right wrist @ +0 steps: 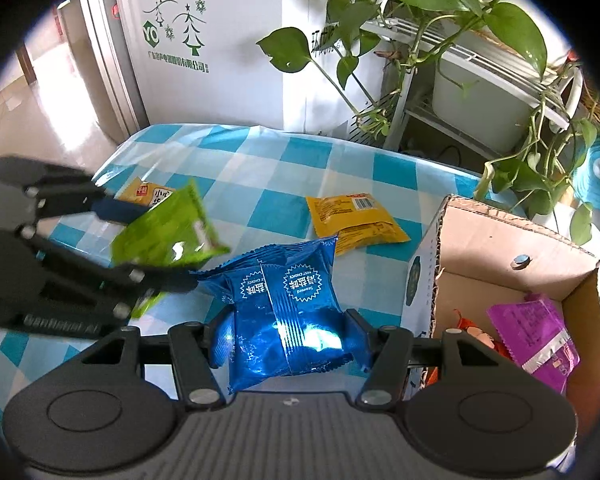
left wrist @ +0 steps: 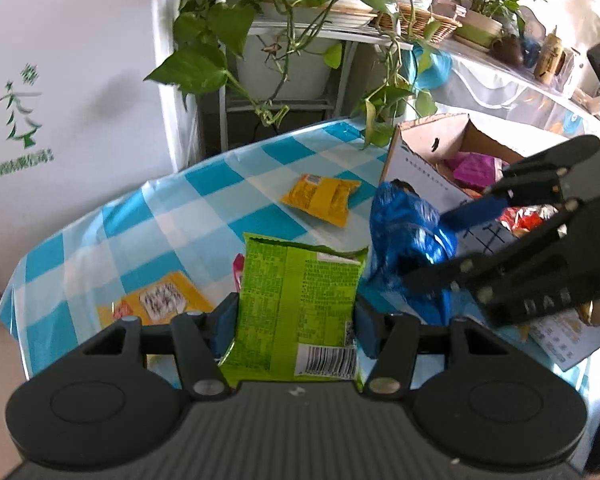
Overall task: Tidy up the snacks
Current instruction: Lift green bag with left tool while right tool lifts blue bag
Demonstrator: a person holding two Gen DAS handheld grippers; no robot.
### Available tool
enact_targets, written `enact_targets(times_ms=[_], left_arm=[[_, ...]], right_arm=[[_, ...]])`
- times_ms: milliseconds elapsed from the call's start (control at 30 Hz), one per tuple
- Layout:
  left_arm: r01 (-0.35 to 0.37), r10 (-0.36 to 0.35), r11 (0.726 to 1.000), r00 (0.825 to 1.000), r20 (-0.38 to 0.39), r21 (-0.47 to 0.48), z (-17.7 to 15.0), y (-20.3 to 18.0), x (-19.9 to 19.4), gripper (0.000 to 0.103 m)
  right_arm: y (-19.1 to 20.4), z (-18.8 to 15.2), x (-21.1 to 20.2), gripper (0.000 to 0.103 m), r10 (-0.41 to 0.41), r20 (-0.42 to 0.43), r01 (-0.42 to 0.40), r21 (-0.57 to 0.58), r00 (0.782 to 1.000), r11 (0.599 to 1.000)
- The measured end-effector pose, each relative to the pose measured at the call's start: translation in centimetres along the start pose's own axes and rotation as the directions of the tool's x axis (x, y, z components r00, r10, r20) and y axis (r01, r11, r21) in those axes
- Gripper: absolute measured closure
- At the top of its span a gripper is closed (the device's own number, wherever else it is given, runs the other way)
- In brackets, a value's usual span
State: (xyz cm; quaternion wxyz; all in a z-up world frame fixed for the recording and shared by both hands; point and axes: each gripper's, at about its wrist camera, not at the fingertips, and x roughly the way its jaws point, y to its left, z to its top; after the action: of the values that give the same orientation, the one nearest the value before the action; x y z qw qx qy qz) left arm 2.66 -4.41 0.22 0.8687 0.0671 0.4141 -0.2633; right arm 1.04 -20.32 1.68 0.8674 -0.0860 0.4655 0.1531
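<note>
My left gripper (left wrist: 296, 320) is shut on a green snack packet (left wrist: 300, 296), held above the checked tablecloth; it also shows in the right wrist view (right wrist: 168, 232). My right gripper (right wrist: 292, 336) is shut on a blue foil packet (right wrist: 288, 304), which shows in the left wrist view (left wrist: 408, 240) just left of the cardboard box (right wrist: 496, 240). The box holds a purple packet (right wrist: 536, 336) and a red one. A yellow packet (right wrist: 352, 216) lies flat on the table ahead. Another yellow packet (left wrist: 160, 300) lies at the left.
The blue-and-white checked table (right wrist: 268, 160) ends at a white wall. A plant rack with trailing leaves (right wrist: 440, 40) stands behind the table and box. A second table with bottles (left wrist: 548, 56) is far right. A doorway (right wrist: 60, 60) opens at left.
</note>
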Motion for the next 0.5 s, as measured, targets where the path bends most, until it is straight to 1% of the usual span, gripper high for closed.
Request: enact_targets(times_ms=[133,267,300,400,500], left_arm=[[0.008,-0.008,0.999,1.0,-0.011,-0.043,-1.2,-0.1,-0.9,0.045],[0.016,-0.019,0.994,0.999,-0.03,-0.106,-2.4,0.0,-1.8,0.045],[0.006,-0.009,0.994,0.999,-0.033,-0.108,-2.7,0.0,-1.9,0.045],[-0.031,0.028,0.997,0.999,-0.039,-0.073,-3.2,-0.6,-1.9,0.045],[-0.043,0.04,0.997,0.998,-0.045,-0.062,-3.3,-0.7,-1.6,0.042]], right_arm=[[0.0,-0.1,-0.3,0.039,0.003,0.003,-0.003,0.011,1.0,1.0],[0.3,-0.3,-0.5,0.04,0.013,-0.002,-0.013,0.002,1.0,1.0],[0.4,-0.4,-0.5,0.04,0.014,-0.004,-0.014,0.0,1.0,1.0],[0.7,-0.7,-0.6,0.04,0.019,-0.009,-0.019,-0.005,1.0,1.0],[0.4,-0.8,-0.5,0.04,0.019,-0.018,-0.019,0.005,1.0,1.0]])
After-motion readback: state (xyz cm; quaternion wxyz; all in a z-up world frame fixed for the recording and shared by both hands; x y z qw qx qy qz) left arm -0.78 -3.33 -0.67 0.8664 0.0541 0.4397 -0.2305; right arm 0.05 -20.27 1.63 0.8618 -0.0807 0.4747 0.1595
